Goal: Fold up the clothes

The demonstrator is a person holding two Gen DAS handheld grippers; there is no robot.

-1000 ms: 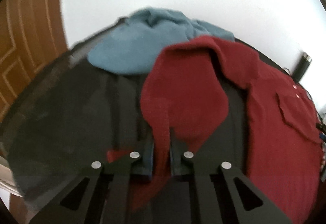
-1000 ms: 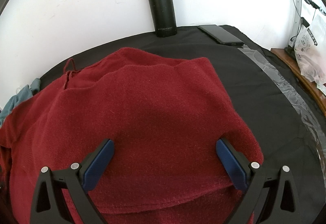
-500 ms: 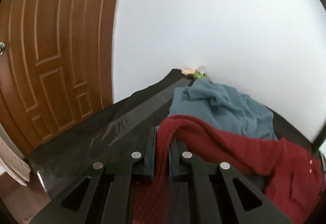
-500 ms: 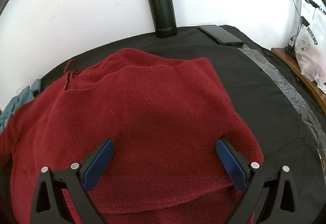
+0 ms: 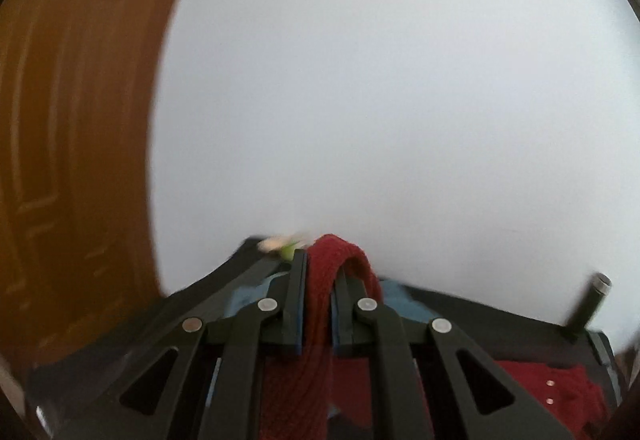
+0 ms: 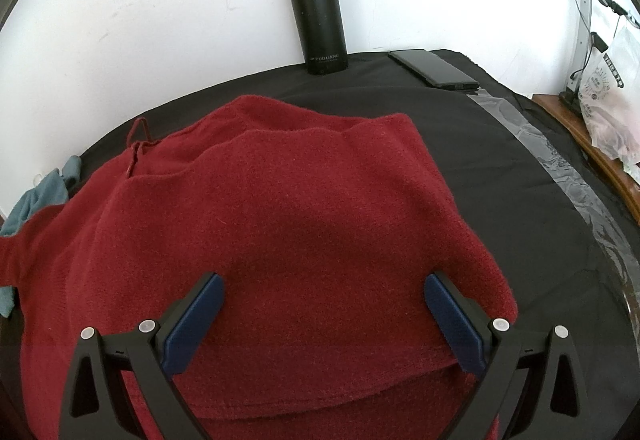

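Now higher: left tongs (image 5: pixel 319 272), red sweater (image 5: pixel 316 304).

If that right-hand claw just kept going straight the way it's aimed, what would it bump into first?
Most likely the red sweater: the right gripper stands open, angled down over it, fabric filling the space ahead. Depth is hard to judge.

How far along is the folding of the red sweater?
Early. Done: the red sweater lies on the black table, one layer already doubled over near the right gripper, which hangs open above it. In hand: the left gripper is shut on a sweater strip, lifted. Left: laying that part over, the final folds, and the crumpled blue garment.
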